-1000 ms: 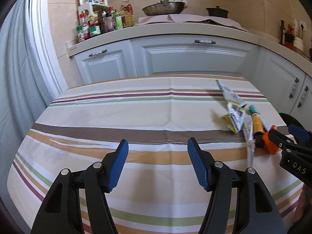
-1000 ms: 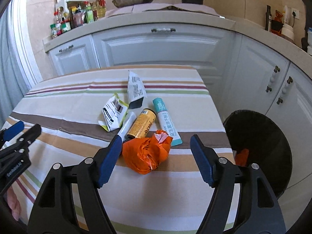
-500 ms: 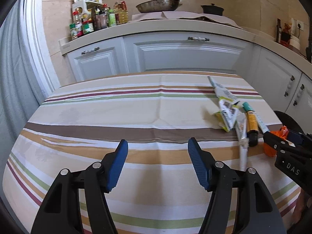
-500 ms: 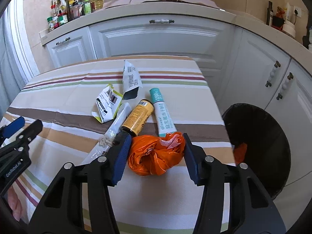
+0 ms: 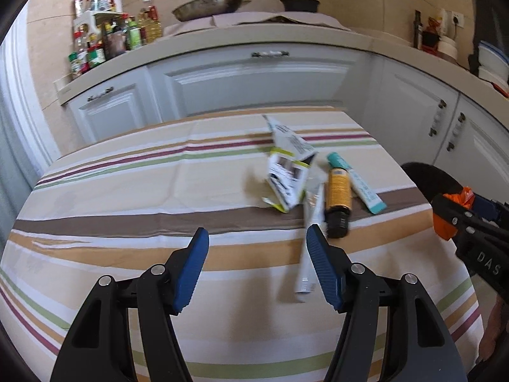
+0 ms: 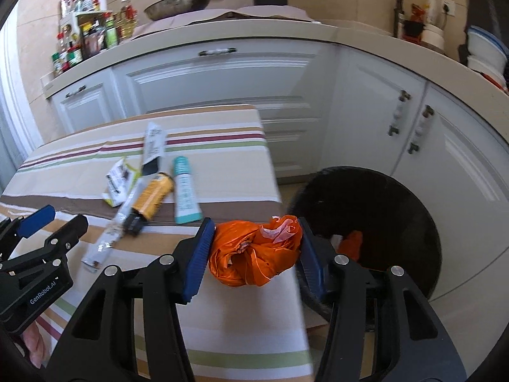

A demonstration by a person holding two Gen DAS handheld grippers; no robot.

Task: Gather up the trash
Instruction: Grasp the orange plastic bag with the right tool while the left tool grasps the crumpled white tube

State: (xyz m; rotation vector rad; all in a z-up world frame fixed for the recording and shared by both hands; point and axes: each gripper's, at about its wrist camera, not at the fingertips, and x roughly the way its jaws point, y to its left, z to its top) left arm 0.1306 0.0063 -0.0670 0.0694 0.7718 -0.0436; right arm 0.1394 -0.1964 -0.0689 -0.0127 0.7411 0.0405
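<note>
Right gripper [image 6: 253,251] tilted downward, clenched on orange bag [image 6: 254,251], jaws having just closed, at worktop [image 6: 222,334] edge beside black bin [image 6: 397,210]. Left gripper [image 5: 257,267] released, empty, angled down over worktop.

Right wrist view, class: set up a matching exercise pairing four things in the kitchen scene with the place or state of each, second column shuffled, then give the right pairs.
Column one:
1. orange plastic bag
2. black bin
3. yellow bottle
4. left hand-held gripper

Column two:
A. lying on the striped tablecloth, between a white tube and a teal tube
B. open, nothing between its pads
C. clamped in the right hand-held gripper
D. standing on the floor beside the table, already holding something orange

Pairs: 1-C, 2-D, 3-A, 4-B
</note>
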